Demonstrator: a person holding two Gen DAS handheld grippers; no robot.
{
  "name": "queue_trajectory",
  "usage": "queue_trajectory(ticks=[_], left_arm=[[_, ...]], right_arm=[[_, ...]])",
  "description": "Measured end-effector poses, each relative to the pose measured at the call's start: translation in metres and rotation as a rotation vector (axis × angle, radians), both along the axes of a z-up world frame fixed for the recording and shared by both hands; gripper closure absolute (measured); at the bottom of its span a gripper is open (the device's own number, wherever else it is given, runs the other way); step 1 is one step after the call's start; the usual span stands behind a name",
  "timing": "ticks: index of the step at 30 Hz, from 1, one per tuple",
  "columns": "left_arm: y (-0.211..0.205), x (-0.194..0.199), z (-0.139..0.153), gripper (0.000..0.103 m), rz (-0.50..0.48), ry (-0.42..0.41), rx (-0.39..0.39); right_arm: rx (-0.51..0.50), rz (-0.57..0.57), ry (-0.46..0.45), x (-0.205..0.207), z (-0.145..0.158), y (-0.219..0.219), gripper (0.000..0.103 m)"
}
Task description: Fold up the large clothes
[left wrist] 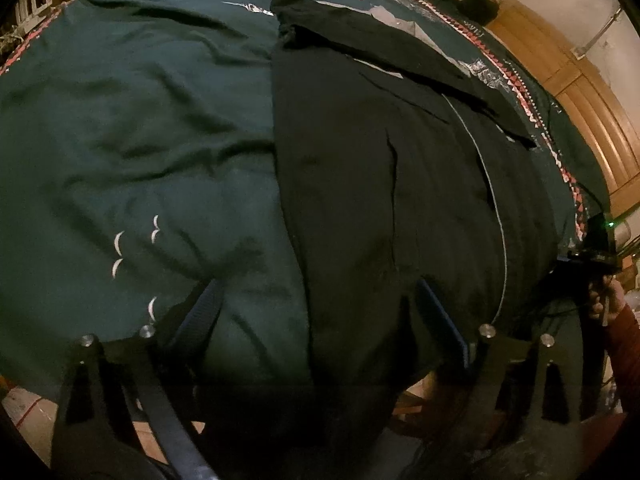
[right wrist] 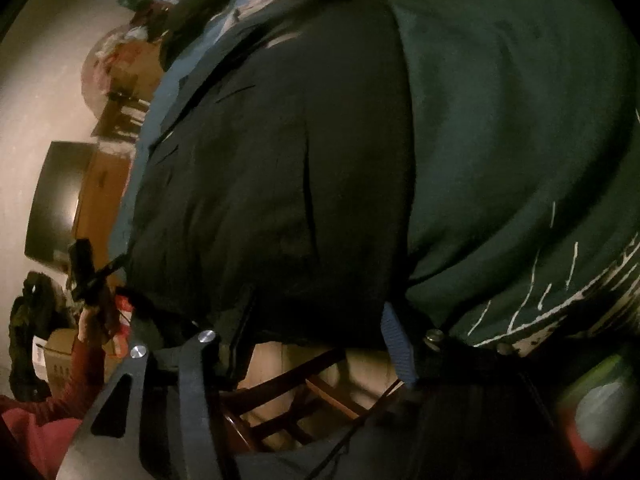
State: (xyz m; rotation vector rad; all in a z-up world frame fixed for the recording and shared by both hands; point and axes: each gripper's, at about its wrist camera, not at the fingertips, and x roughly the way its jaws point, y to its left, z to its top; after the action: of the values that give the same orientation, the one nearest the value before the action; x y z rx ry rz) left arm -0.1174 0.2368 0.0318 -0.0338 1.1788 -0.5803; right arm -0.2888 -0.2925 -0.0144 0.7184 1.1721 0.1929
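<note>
While the black garment (left wrist: 380,200) lies flat on the green cover (left wrist: 140,120), near hem overhanging, your left gripper (left wrist: 320,320) fingers stand wide, unclamped. Right gripper (right wrist: 316,328) straddles the hem; grip unclear. Step: hem pickup. Next: clamp both, fold away.

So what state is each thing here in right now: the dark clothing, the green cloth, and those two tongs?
Black garment: spread flat on the green cloth, one flap folded over at its far end.
Green cloth: spread out, wrinkled.
Left tongs: open over the garment's near edge.
Right tongs: partly open at the garment's near edge, not visibly gripping.
</note>
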Motion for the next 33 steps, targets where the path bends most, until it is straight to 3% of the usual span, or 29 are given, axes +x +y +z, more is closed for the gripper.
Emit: queue_trajectory(ticks=[2, 6, 10, 12, 14, 15, 19, 22, 33], left_arm=[[0.0, -0.001, 0.0, 0.013, -0.008, 0.001, 0.003], [0.003, -0.005, 0.005, 0.058, -0.032, 0.04, -0.065], [0.005, -0.002, -0.003, 0.063, -0.015, 0.068, -0.08], [0.001, -0.001, -0.006, 0.059, -0.006, 0.061, -0.067], [-0.007, -0.003, -0.003, 0.049, -0.009, 0.044, -0.049], [-0.013, -0.004, -0.002, 0.039, -0.02, 0.033, -0.035], [-0.048, -0.018, -0.002, 0.015, -0.093, -0.065, 0.131], [-0.065, -0.027, -0.008, 0.006, -0.124, -0.119, 0.213], [-0.062, -0.028, -0.01, 0.006, -0.101, -0.115, 0.206]], right_arm=[[0.01, -0.01, 0.006, 0.002, -0.004, -0.002, 0.042], [0.006, -0.005, 0.006, 0.005, -0.009, 0.003, 0.042], [0.019, 0.001, -0.028, -0.001, -0.003, 0.001, 0.044], [0.007, -0.007, -0.014, -0.001, -0.007, -0.002, 0.044], [-0.042, 0.0, 0.001, 0.003, -0.01, 0.004, 0.045], [-0.09, 0.012, 0.004, 0.007, -0.006, 0.011, 0.043], [-0.286, 0.063, 0.025, 0.012, 0.003, 0.039, 0.039], [-0.381, 0.063, 0.027, 0.014, 0.004, 0.054, 0.037], [-0.449, 0.048, 0.01, 0.015, 0.005, 0.07, 0.035]])
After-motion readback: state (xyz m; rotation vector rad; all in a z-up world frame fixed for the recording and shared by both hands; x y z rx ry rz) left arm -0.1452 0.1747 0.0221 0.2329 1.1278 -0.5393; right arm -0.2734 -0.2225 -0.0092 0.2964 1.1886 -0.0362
